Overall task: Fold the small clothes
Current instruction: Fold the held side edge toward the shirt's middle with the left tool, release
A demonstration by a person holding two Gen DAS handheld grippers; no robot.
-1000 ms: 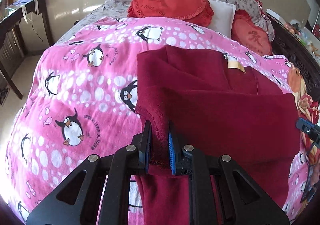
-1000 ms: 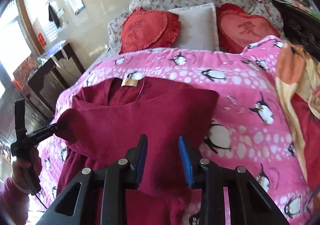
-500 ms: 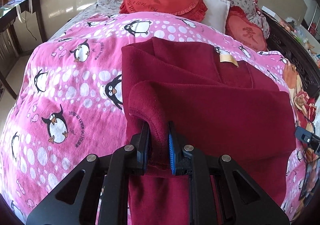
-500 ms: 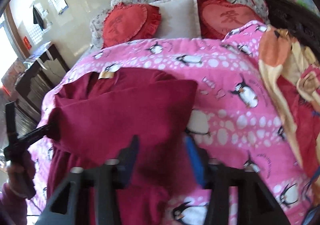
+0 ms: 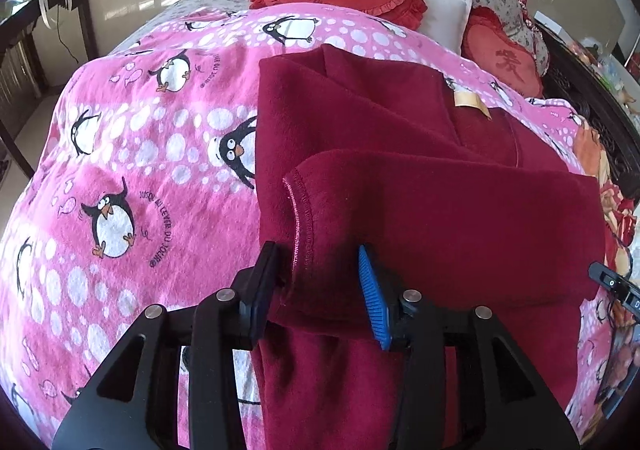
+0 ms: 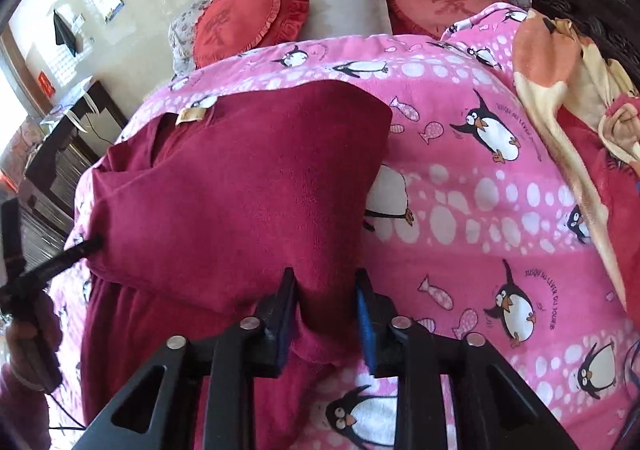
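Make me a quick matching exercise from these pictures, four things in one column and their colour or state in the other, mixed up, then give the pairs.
Things:
1. blanket
2. garment
3. label
4. left gripper

Descriptions:
A. open, fabric lying between its fingers
B. dark red, folded over itself
C. pink with penguins
D. pale tan, at the neckline

Pairs: 1-C, 2-B, 3-D, 4-A

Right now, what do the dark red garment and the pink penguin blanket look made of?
Dark red garment: looks like fleece or brushed knit, matte and fuzzy, with a stitched overlock hem showing by the left gripper. Pink penguin blanket: probably plush flannel-type fleece, soft napped surface with a printed pattern. Exact fibre cannot be told.
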